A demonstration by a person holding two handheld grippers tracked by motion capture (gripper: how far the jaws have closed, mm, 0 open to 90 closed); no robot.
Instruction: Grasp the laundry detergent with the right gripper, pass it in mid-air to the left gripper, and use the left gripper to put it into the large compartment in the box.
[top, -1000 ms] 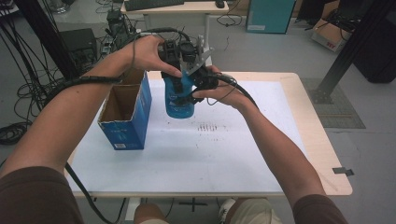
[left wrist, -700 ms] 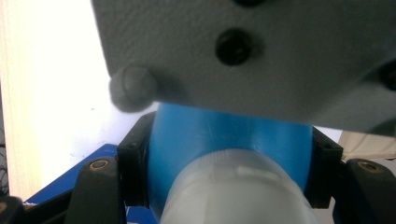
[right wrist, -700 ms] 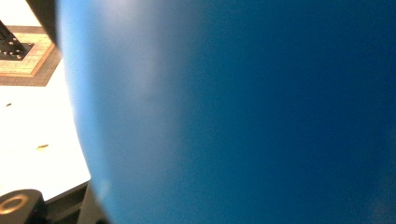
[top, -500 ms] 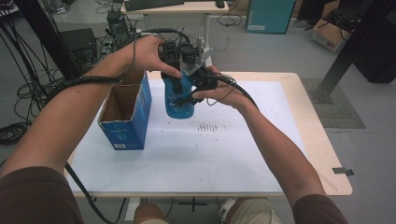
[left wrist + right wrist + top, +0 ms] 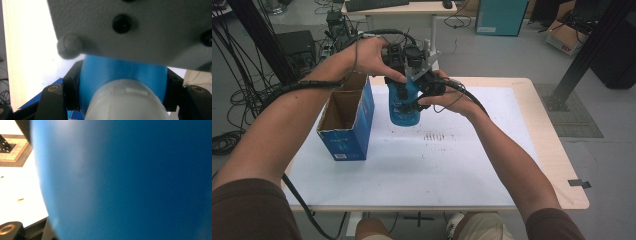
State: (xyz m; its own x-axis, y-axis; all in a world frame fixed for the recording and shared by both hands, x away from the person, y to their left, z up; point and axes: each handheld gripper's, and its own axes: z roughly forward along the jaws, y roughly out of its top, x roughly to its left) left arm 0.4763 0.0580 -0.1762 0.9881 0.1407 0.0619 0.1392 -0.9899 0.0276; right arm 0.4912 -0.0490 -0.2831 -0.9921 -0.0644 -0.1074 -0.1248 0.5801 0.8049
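Left gripper (image 5: pixel 404 75) is clamped on the blue bottle's (image 5: pixel 404 102) neck by the white cap (image 5: pixel 125 100); right gripper (image 5: pixel 424 95) is clenched on its body. Bottle's held up over the table (image 5: pixel 492 165), next to the open box (image 5: pixel 346 125). Risk: if either grip slackens w/ any twist, the bottle could slip and drop.

The bottle (image 5: pixel 404 107) is bright blue, and in the left gripper view its cap (image 5: pixel 127 102) reads pale, off-white. The open box (image 5: pixel 347 122) is blue outside with small white print low on its front and plain brown cardboard inside. Both claws, left (image 5: pixel 399 57) and right (image 5: pixel 429 90), are black (a grey plate (image 5: pixel 140 27) tops one). The counter (image 5: pixel 472 165) is white with a light wood rim and a faint patch of dark speckles.
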